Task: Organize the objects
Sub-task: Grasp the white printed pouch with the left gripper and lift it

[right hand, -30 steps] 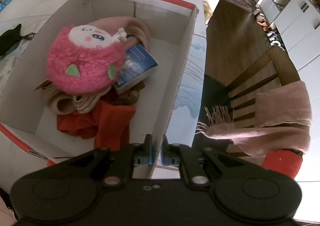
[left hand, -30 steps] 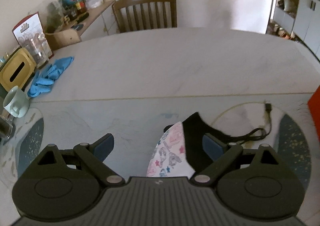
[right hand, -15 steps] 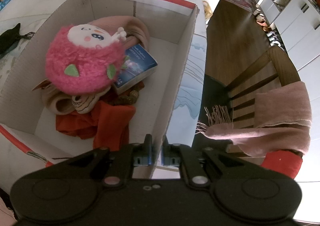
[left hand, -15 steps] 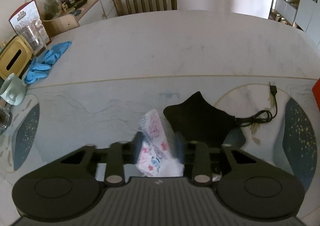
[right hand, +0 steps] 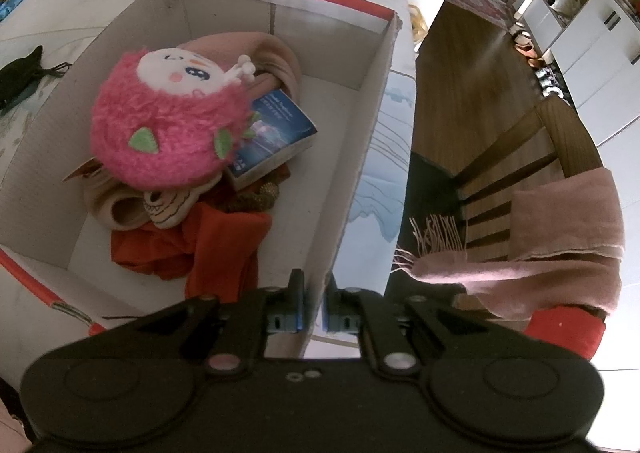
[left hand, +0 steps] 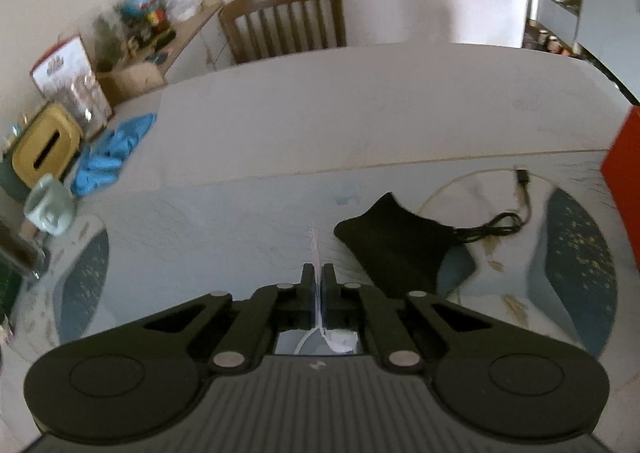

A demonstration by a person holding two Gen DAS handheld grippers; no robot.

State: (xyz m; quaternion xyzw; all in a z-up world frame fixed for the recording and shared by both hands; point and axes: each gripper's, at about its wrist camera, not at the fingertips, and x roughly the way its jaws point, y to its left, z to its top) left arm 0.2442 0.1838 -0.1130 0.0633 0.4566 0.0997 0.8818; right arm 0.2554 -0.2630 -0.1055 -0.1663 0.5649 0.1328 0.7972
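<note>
In the left wrist view my left gripper (left hand: 319, 273) has its jaws closing tight on a patterned face mask (left hand: 315, 245). Only the mask's thin edge shows between the pads, lifted off the table. A black face mask (left hand: 396, 249) lies flat just to the right. My right gripper (right hand: 314, 289) is shut on the near right wall of a white cardboard box (right hand: 360, 101) with a red rim. A pink plush toy (right hand: 168, 125), a blue book (right hand: 276, 133) and an orange cloth (right hand: 212, 245) lie inside the box. The box's red side (left hand: 626, 181) shows at the right edge of the left wrist view.
A black cable (left hand: 496, 223) lies beside the black mask. Blue gloves (left hand: 108, 157), a pale green mug (left hand: 48, 205) and a yellow tissue box (left hand: 44, 149) sit at the table's left. One wooden chair (left hand: 284, 21) stands at the far side. Another chair, draped with a pink scarf (right hand: 560, 237), stands right of the box.
The left gripper went from wide open to shut on the patterned mask and lifted it up and away from the black mask. The right gripper stayed still on the box wall.
</note>
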